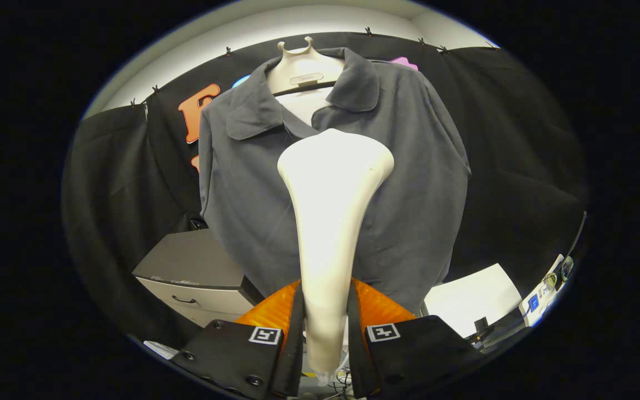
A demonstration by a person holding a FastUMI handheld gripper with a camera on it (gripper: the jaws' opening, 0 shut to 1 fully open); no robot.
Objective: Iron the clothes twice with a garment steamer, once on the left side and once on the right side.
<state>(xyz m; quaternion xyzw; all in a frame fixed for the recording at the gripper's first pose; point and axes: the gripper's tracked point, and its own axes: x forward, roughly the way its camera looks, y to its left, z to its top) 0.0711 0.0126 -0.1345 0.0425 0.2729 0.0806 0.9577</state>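
A grey collared shirt (409, 183) hangs on a cream hanger (302, 69) in front of the booth's black wall. My gripper (324, 303) is shut on the handle of a white garment steamer (332, 211), with both fingers pressing on its narrow lower part. The steamer stands upright between the fingers. Its wide head rises over the middle of the shirt's chest, just below the open collar. Whether the head touches the cloth I cannot tell. The steamer hides the shirt's button line.
A grey drawer cabinet (195, 275) stands below the shirt's left side. A white surface (473, 300) lies at the lower right, with a power strip and cables (548, 289) beyond it. Black cloth hangs on both sides.
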